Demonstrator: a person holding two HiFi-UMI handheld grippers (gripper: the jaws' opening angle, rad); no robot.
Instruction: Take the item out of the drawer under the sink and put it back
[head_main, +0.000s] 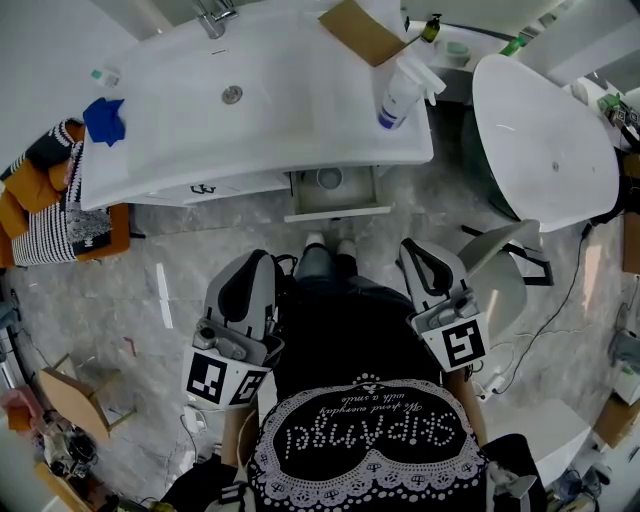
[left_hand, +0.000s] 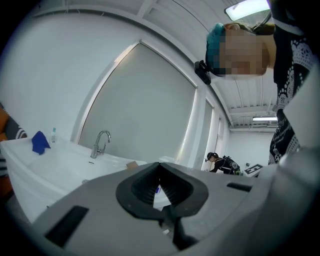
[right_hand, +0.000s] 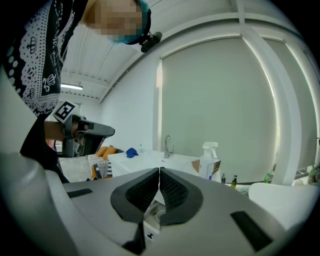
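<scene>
Under the white sink (head_main: 280, 130) a small drawer (head_main: 337, 210) stands pulled out, with a round white item (head_main: 330, 178) lying inside it. Both grippers hang back near the person's body, well short of the drawer. My left gripper (head_main: 252, 262) is shut with nothing between its jaws, whose tips meet in the left gripper view (left_hand: 160, 169). My right gripper (head_main: 413, 250) is shut and empty too, its pads touching in the right gripper view (right_hand: 159, 171). Part of the open drawer (right_hand: 155, 215) shows below those pads.
A spray bottle (head_main: 400, 95), a cardboard piece (head_main: 360, 30) and a blue cloth (head_main: 104, 120) lie on the sink top by the faucet (head_main: 213, 18). A white tub (head_main: 545, 130) and a white chair (head_main: 500, 270) stand at the right, striped and orange cushions (head_main: 50, 200) at the left.
</scene>
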